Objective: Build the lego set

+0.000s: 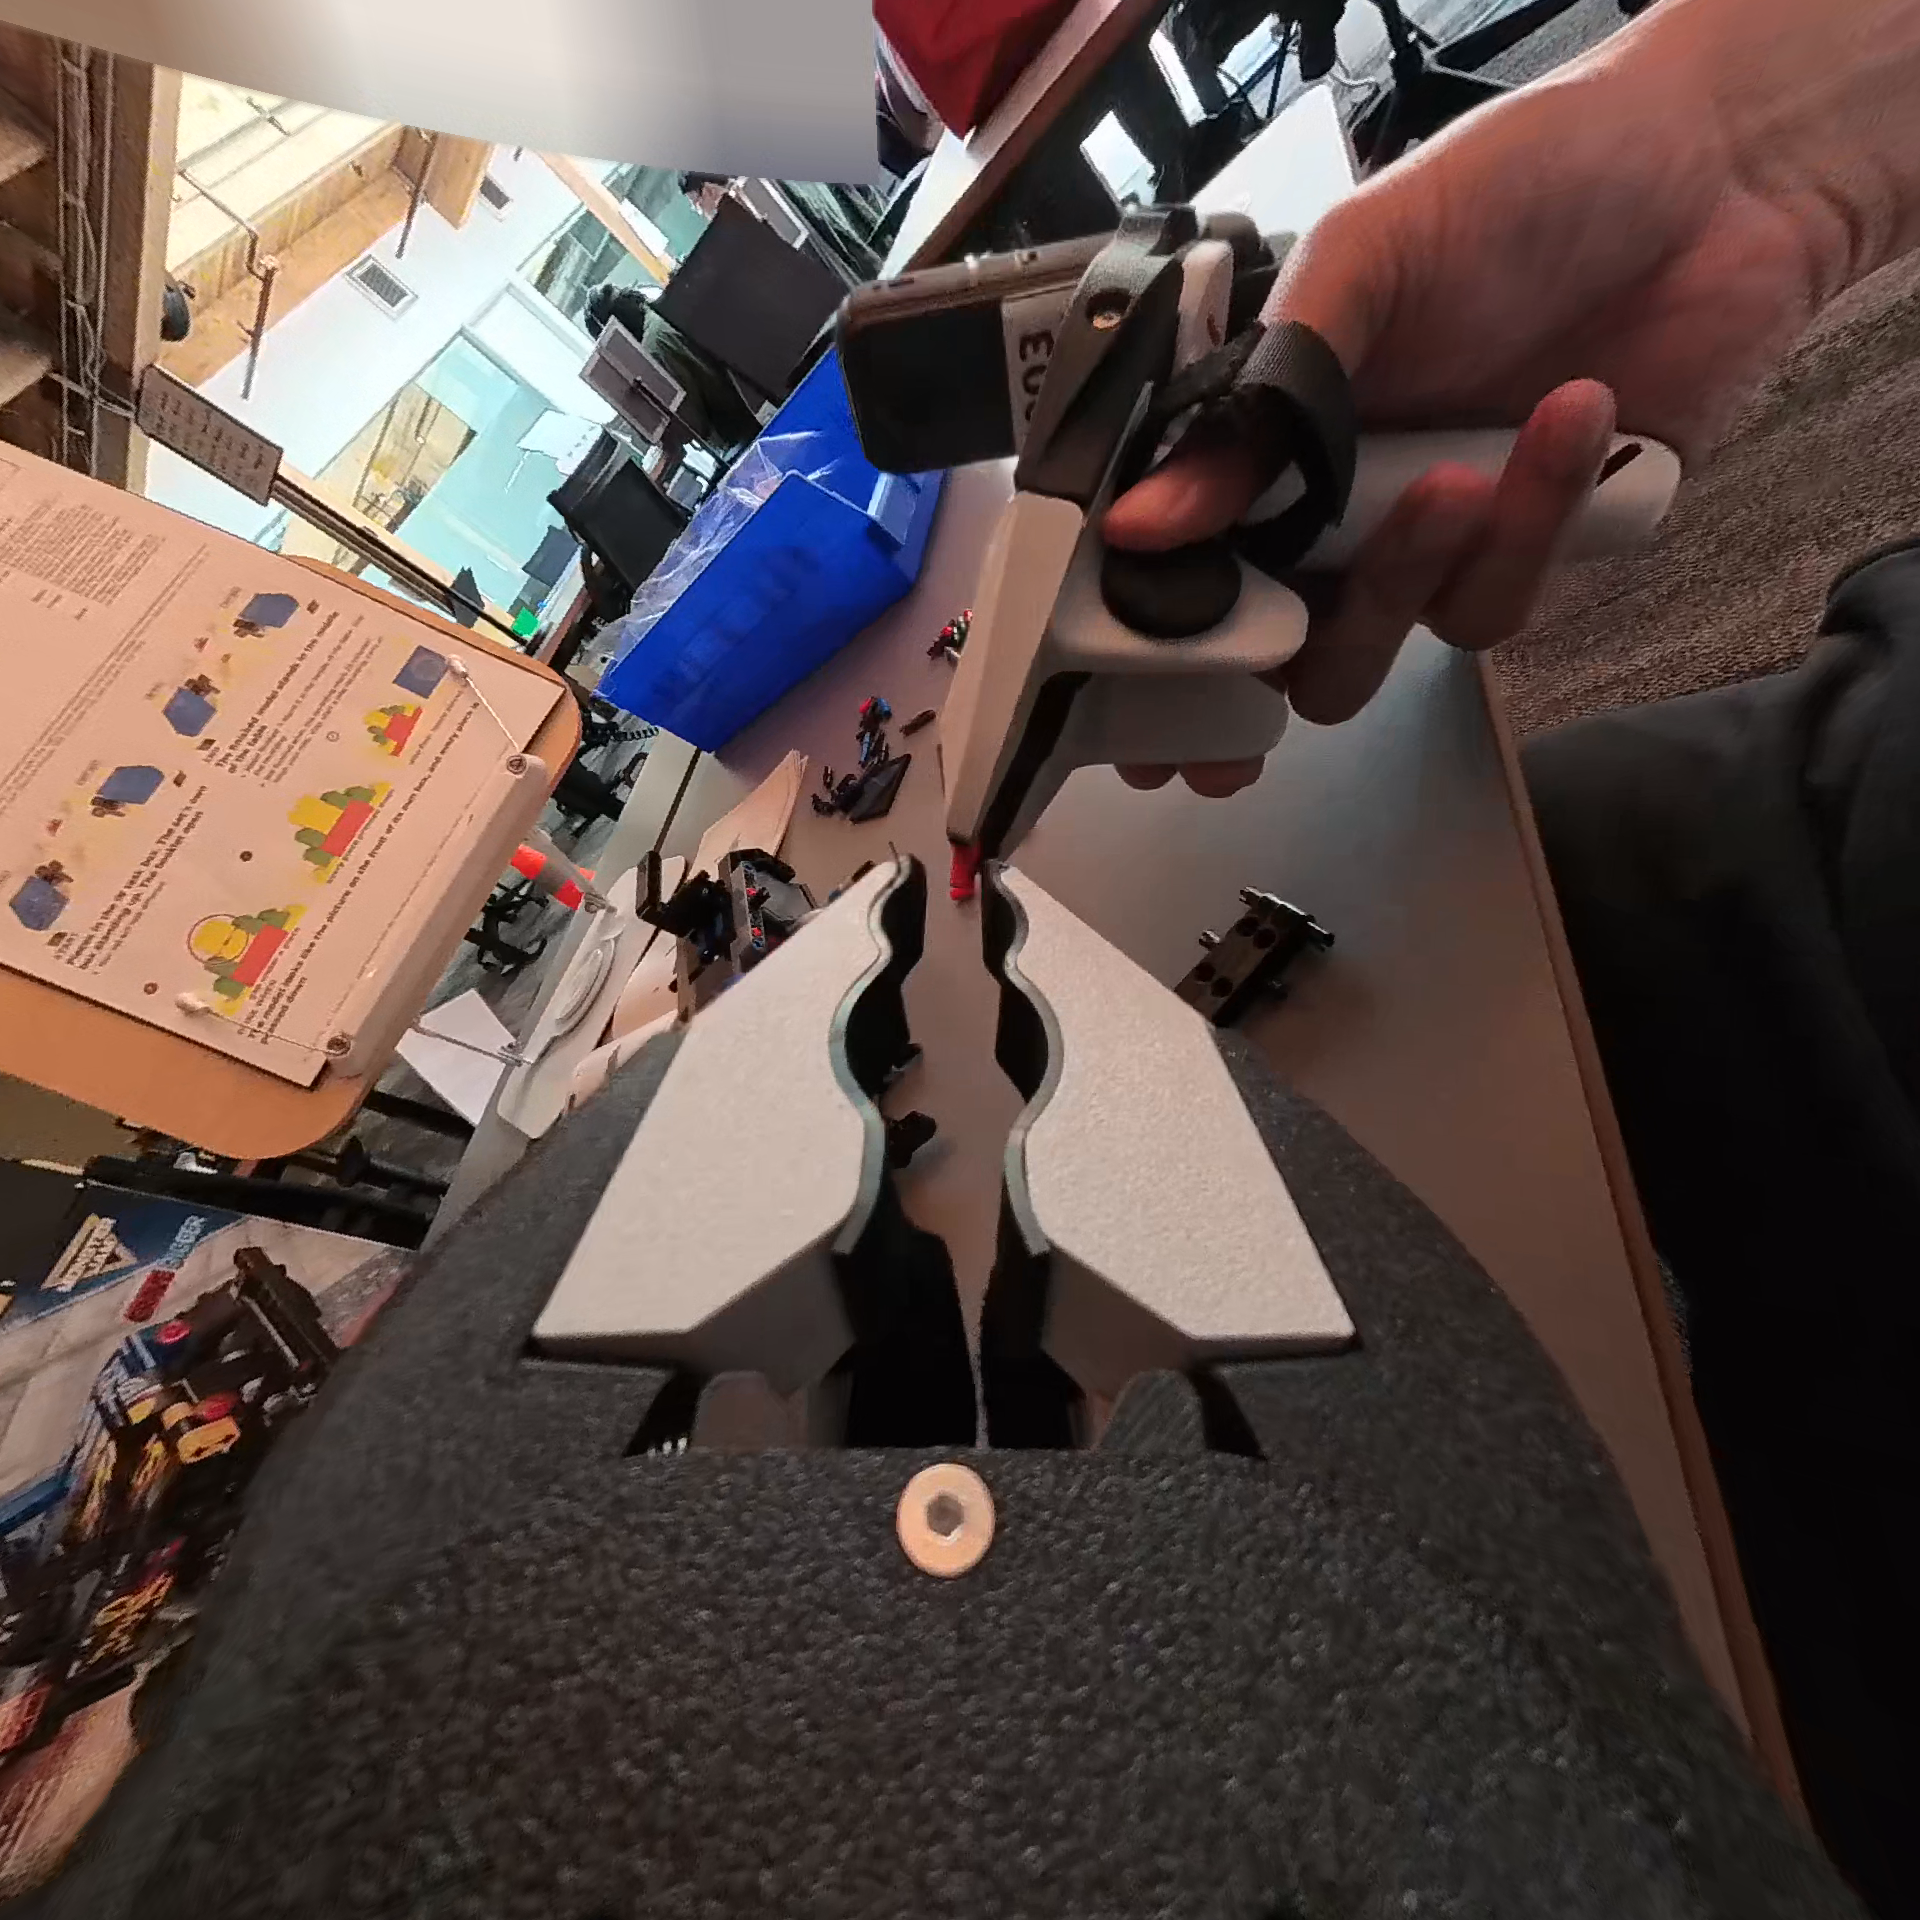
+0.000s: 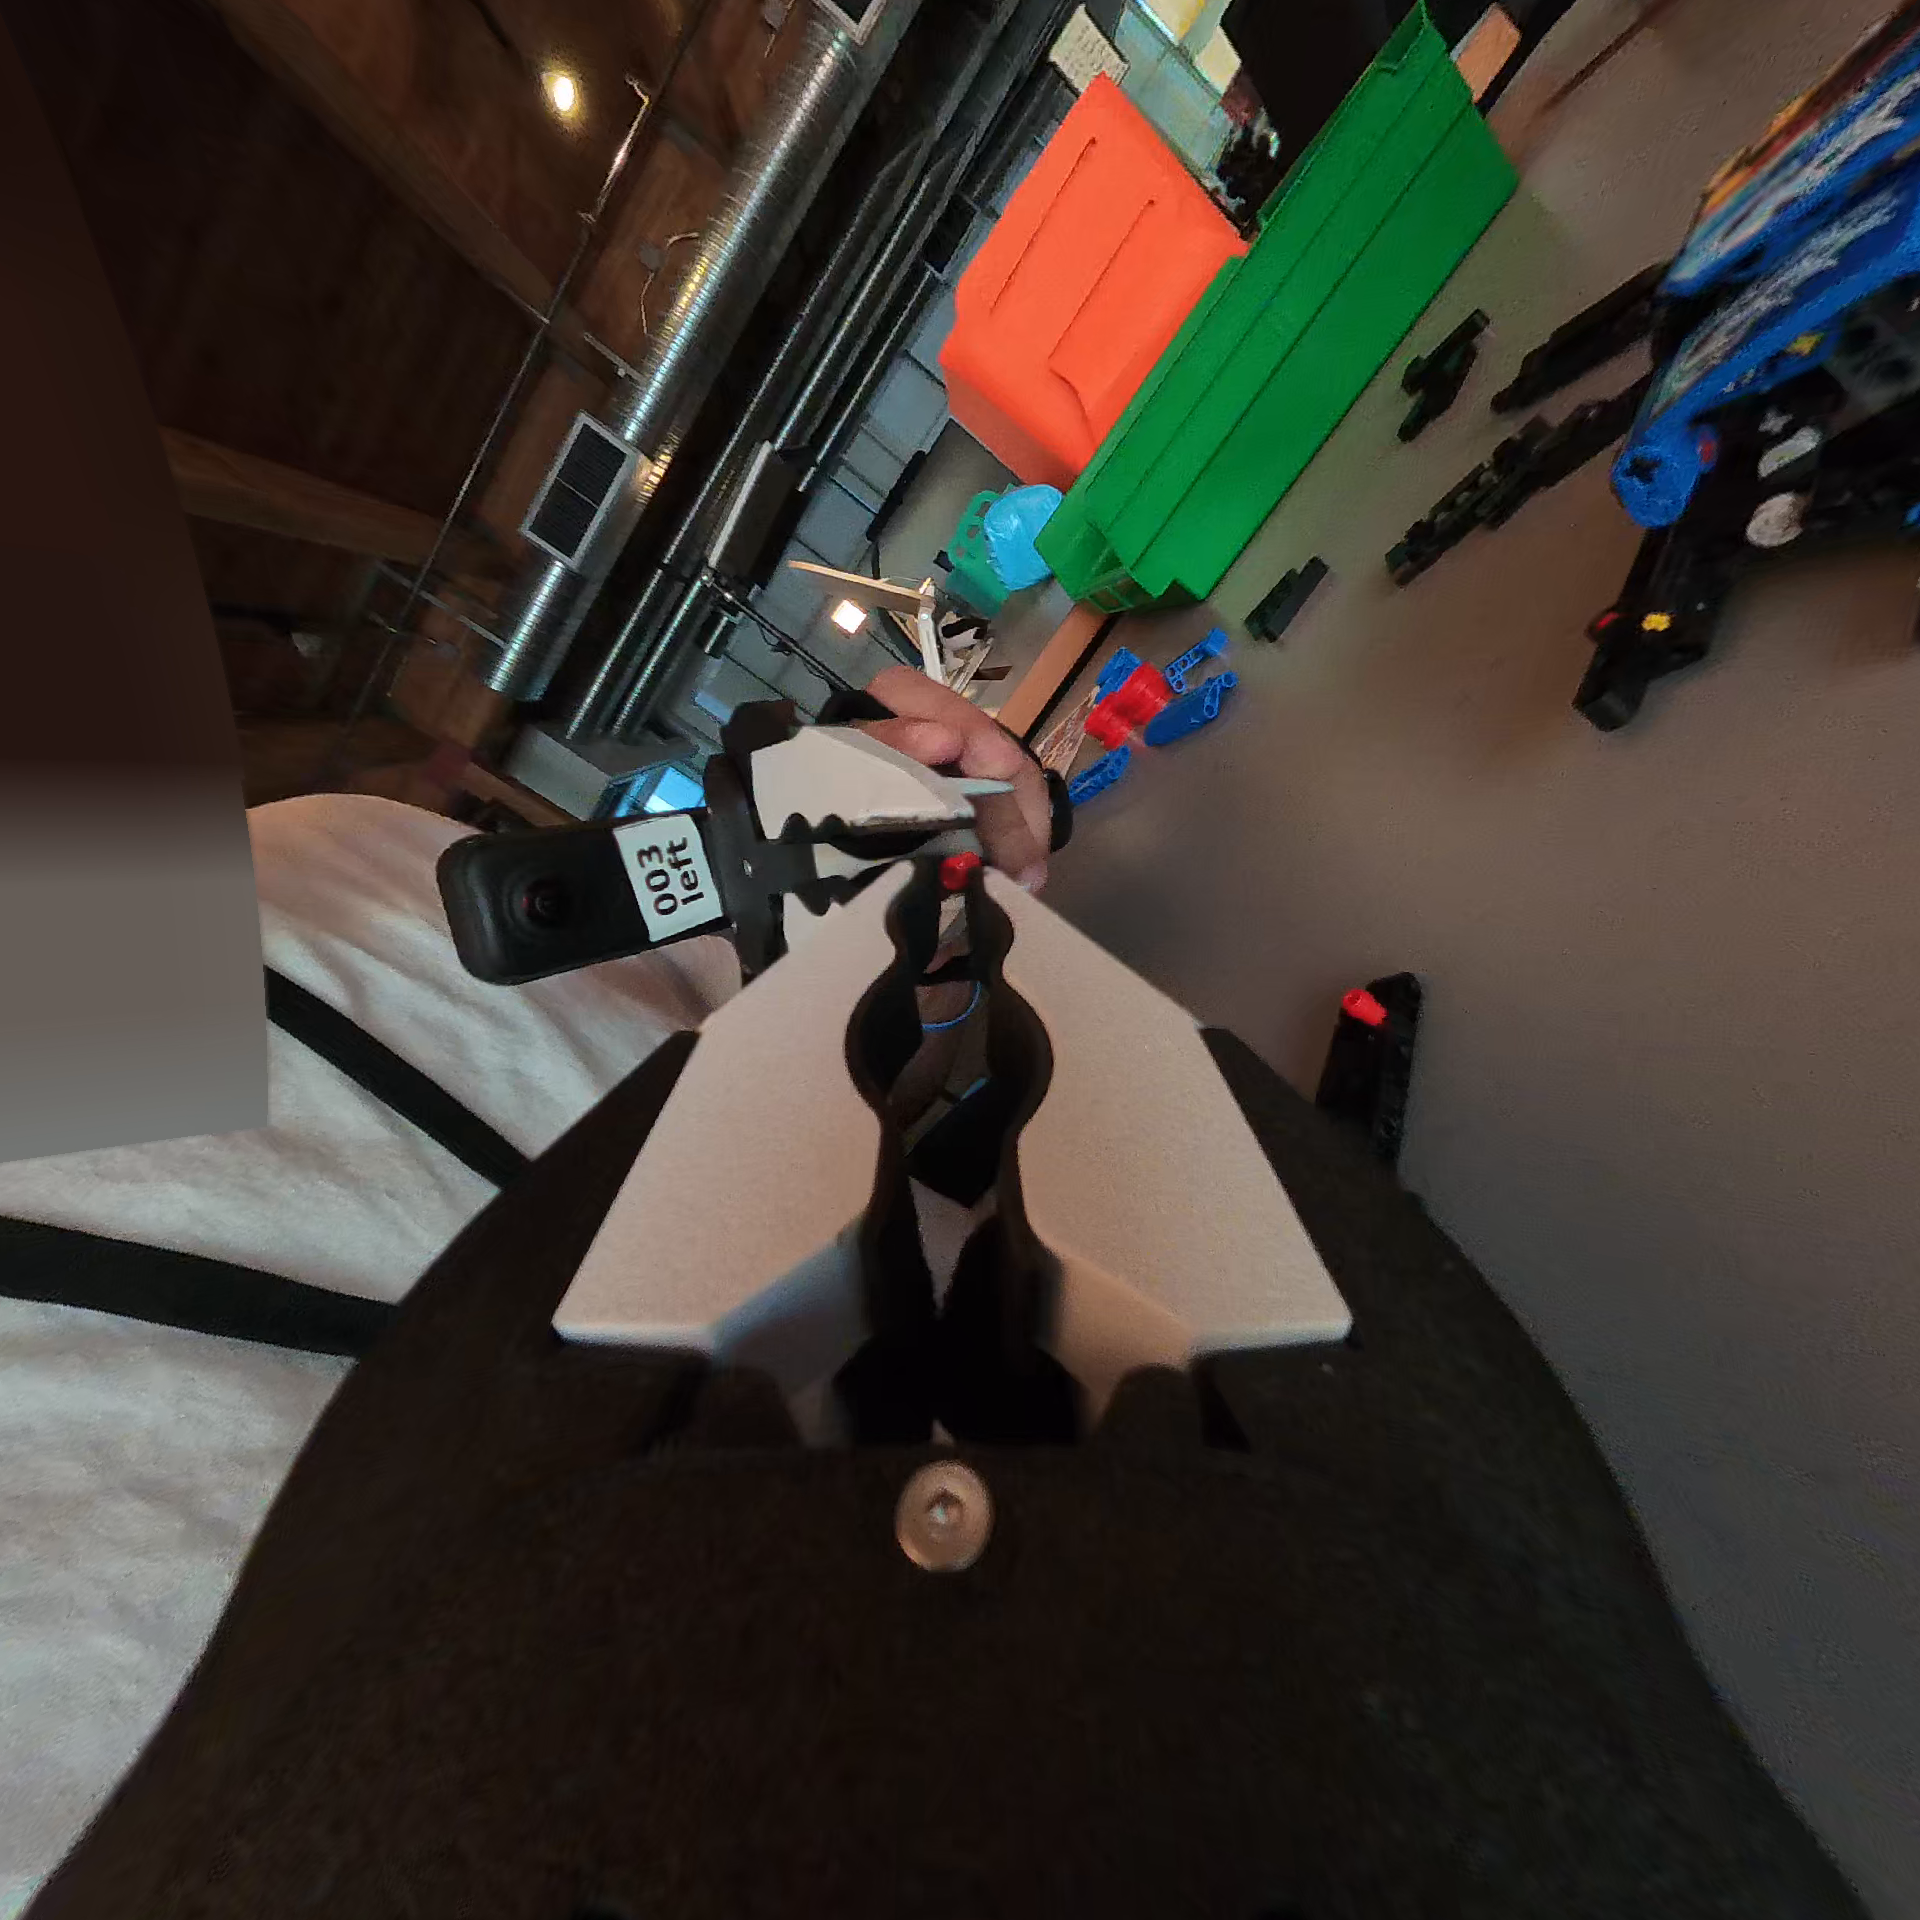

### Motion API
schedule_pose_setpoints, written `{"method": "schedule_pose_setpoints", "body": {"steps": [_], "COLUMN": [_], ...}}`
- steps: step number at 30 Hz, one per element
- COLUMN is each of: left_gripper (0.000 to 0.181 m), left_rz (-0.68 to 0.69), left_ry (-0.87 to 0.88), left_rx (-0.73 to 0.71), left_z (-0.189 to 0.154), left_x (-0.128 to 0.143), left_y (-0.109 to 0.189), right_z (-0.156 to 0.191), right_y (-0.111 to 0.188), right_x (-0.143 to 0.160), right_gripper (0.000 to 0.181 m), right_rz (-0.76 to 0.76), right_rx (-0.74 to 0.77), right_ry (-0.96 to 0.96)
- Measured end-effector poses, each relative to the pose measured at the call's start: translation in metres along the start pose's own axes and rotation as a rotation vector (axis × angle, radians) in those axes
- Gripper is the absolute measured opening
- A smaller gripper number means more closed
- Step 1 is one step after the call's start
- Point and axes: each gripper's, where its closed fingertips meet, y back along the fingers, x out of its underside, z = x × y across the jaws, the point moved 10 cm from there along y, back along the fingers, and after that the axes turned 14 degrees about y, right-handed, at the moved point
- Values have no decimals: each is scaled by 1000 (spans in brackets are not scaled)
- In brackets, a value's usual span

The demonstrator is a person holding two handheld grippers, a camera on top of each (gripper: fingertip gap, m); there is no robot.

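My right gripper (image 2: 951,885) is shut on a small red pin (image 2: 958,869) and holds it above the table. In the left wrist view the right gripper (image 1: 977,844) comes down from the upper right, with the red pin (image 1: 964,873) sticking out of its tips. My left gripper (image 1: 954,878) is open by a narrow gap, its tips on either side of the pin and not clearly touching it. It also shows in the right wrist view (image 2: 925,823). A black beam (image 1: 1257,956) lies on the table to the right. It carries a red pin in the right wrist view (image 2: 1371,1060).
A blue bin (image 1: 769,603), an instruction sheet on a board (image 1: 239,769), the set's box (image 1: 135,1455) and a part-built black model (image 1: 748,904) stand left. A green bin (image 2: 1299,364), an orange bin (image 2: 1081,281), a blue-and-black model (image 2: 1787,364) and loose blue and red pieces (image 2: 1153,707) lie on the grey table (image 2: 1558,1039). The tips of both grippers are at nearly the same place.
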Motion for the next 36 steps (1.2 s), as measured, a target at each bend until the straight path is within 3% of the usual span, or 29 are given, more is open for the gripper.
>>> {"method": "schedule_pose_setpoints", "body": {"steps": [8, 15, 36], "left_gripper": [3, 3, 3], "left_rz": [15, 75, 133], "left_ry": [59, 6, -37], "left_rx": [56, 54, 57], "left_z": [0, -1, -4], "left_x": [3, 5, 7], "left_y": [-1, -3, -7], "right_z": [-3, 2, 0], "right_y": [1, -1, -2], "right_x": [3, 2, 5], "right_gripper": [4, 4, 4], "right_rz": [9, 74, 109], "right_rx": [-12, 114, 172], "right_ry": [-12, 159, 209]}}
